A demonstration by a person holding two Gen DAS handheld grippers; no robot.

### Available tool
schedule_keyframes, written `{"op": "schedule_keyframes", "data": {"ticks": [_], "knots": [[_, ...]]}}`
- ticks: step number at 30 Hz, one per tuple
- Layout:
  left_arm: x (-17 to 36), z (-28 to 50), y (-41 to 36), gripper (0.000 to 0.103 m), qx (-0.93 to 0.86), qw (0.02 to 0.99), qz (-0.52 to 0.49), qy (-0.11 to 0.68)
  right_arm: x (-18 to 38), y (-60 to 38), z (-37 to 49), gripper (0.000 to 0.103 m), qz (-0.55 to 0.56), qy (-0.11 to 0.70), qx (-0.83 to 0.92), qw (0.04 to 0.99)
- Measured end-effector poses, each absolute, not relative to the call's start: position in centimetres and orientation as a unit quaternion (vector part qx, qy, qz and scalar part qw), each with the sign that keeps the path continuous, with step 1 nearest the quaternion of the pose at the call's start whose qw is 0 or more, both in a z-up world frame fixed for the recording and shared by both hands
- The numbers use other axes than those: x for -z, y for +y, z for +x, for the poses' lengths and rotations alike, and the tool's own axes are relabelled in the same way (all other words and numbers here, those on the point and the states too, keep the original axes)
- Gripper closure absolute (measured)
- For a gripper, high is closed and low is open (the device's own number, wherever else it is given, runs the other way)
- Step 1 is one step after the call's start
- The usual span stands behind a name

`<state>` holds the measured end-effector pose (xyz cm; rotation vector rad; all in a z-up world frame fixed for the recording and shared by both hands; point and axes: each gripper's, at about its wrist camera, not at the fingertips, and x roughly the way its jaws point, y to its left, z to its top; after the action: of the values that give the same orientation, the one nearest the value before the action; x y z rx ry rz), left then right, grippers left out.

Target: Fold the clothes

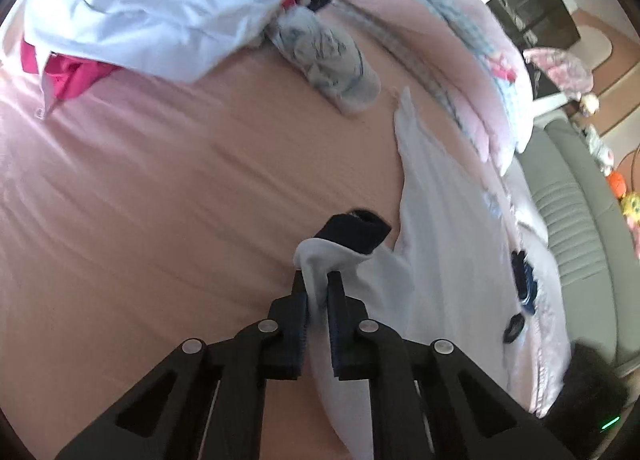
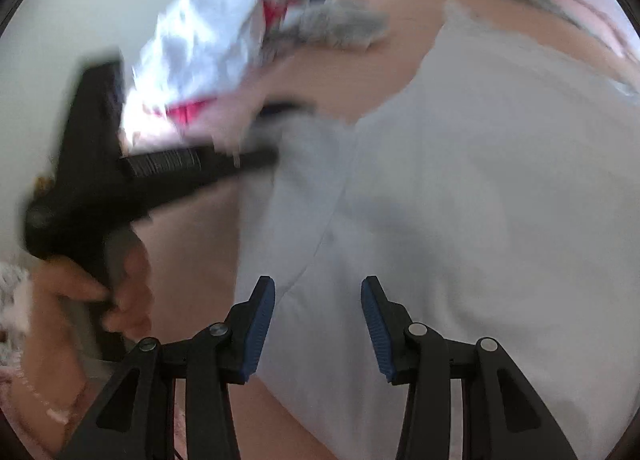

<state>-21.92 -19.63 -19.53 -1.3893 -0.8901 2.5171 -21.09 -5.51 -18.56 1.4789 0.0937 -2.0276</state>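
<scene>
the left gripper (image 1: 318, 284) had its jaws clamped on a bunched fold of the white garment (image 1: 448, 244), near its dark collar (image 1: 356, 230); the garment lay spread on the pink bedsheet (image 1: 160, 188), trailing toward the bed's edge; the right gripper (image 2: 318, 292) hovered over the same cloth with jaws apart, nothing between them; a heap of pale blue and magenta clothes (image 1: 152, 8) sat farther up the bed, beside a grey printed piece (image 1: 332, 60); the person's hand (image 2: 116, 296) gripped the left tool's handle.

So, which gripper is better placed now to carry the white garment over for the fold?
Left. The left gripper is already shut on a bunched edge of the white garment. The right gripper is open above the cloth and grips nothing.
</scene>
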Motion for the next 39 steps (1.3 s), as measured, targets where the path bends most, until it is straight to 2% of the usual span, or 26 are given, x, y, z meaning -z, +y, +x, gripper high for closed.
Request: {"op": "schedule_keyframes", "data": {"ticks": [3, 5, 9, 12, 15, 17, 18, 19, 24, 26, 28, 30, 31, 32, 34, 37, 39], "knots": [[18.9, -21.8, -19.8, 0.098, -0.833, 0.091, -0.45, -0.31, 18.7, -5.8, -19.7, 0.058, 0.547, 0.059, 0.774, 0.314], [17.7, -22.5, -18.3, 0.098, -0.835, 0.137, -0.437, -0.304, 18.0, -3.7, -19.4, 0.058, 0.554, 0.02, 0.773, 0.306], [16.6, -22.8, -12.6, 0.098, -0.82, 0.234, -0.442, -0.28, 15.3, 3.2, -20.7, 0.058, 0.521, -0.064, 0.826, 0.204], [18.6, -23.2, -8.3, 0.095, -0.773, 0.29, -0.494, -0.274, 13.9, 6.1, -22.4, 0.058, 0.508, -0.058, 0.845, 0.154], [18.4, -22.9, -8.4, 0.09, -0.774, 0.299, -0.492, -0.263, 13.1, 7.1, -23.9, 0.058, 0.506, -0.042, 0.85, 0.141], [17.3, -22.4, -10.7, 0.076, -0.771, 0.319, -0.461, -0.302, 12.9, 7.2, -24.8, 0.058, 0.508, -0.053, 0.847, 0.15], [16.5, -22.1, -12.1, 0.054, -0.771, 0.33, -0.439, -0.323, 12.9, 7.2, -25.2, 0.058, 0.509, -0.061, 0.844, 0.157], [16.1, -21.8, -13.2, 0.04, -0.775, 0.329, -0.424, -0.332, 12.9, 7.2, -25.4, 0.058, 0.511, -0.065, 0.841, 0.164], [16.1, -21.0, -18.6, 0.04, -0.81, 0.244, -0.39, -0.364, 11.0, 3.1, -25.9, 0.058, 0.481, -0.045, 0.844, 0.233], [16.7, -21.1, -19.9, 0.041, -0.822, 0.2, -0.401, -0.352, 10.7, 0.7, -25.0, 0.058, 0.474, -0.013, 0.837, 0.273], [17.5, -21.5, -20.0, 0.053, -0.83, 0.165, -0.422, -0.326, 12.1, -1.7, -24.6, 0.058, 0.502, 0.048, 0.812, 0.293], [18.3, -21.7, -19.1, 0.06, -0.837, 0.143, -0.443, -0.286, 14.8, -3.0, -24.7, 0.058, 0.526, 0.114, 0.803, 0.257], [18.1, -21.7, -18.0, 0.074, -0.852, 0.117, -0.445, -0.248, 16.0, -3.5, -24.7, 0.058, 0.535, 0.143, 0.798, 0.239], [17.7, -21.4, -16.9, 0.08, -0.876, 0.078, -0.434, -0.196, 16.4, -3.2, -25.0, 0.058, 0.534, 0.146, 0.802, 0.224], [17.4, -20.7, -15.1, 0.082, -0.9, 0.06, -0.413, -0.122, 16.0, -2.4, -25.5, 0.058, 0.519, 0.14, 0.82, 0.197], [17.8, -21.3, -13.3, 0.082, -0.889, 0.115, -0.427, -0.116, 13.8, -0.4, -26.3, 0.058, 0.483, 0.094, 0.856, 0.157], [18.3, -21.8, -12.2, 0.082, -0.881, 0.14, -0.439, -0.111, 12.7, 1.4, -27.0, 0.058, 0.478, 0.026, 0.865, 0.151]]}}
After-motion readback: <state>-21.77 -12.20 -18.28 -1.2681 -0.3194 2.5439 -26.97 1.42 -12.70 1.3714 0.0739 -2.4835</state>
